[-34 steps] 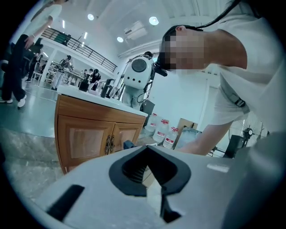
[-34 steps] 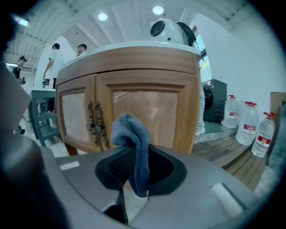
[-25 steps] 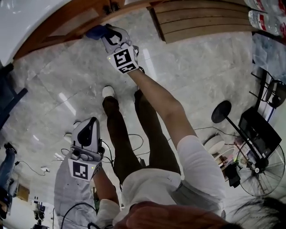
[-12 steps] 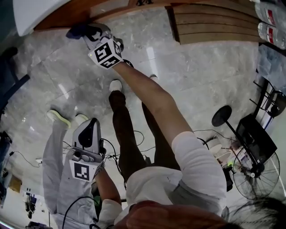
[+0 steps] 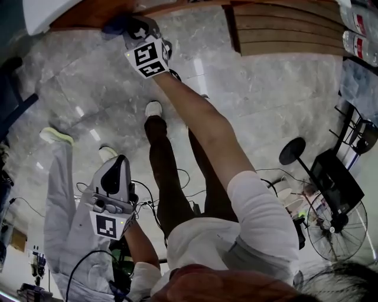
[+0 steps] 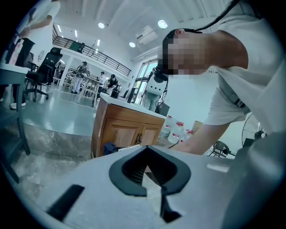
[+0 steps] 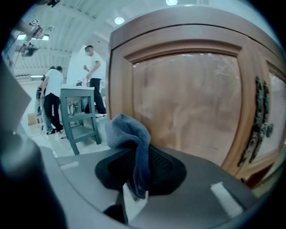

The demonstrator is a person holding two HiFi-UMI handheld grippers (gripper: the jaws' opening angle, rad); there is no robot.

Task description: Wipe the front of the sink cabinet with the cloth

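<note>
cloth (image 7: pixel 127 132) clamped tight by right gripper (image 7: pixel 139 176)

Head view's top edge crops the sink cabinet (image 5: pixel 82 17); the right tongs (image 5: pixel 125 28) hide much of the cloth (image 5: pixel 112 25).

Left claw (image 6: pixel 148 175) in foregrnd, jaws together w/ nothing between. Behind it: wooden sink cabinet (image 6: pixel 127 132). Blue cloth (image 6: pixel 110 147) low at cabinet's front; person's arm (image 6: pixel 203 139) reaches in from cabinet's right. Water bottles (image 6: pixel 177 131) just right of cabinet.

Cloth (image 7: pixel 129 130) blue; cabinet (image 7: pixel 187 98) brown wood; floor (image 5: pixel 277 100) grey marbled.
</note>
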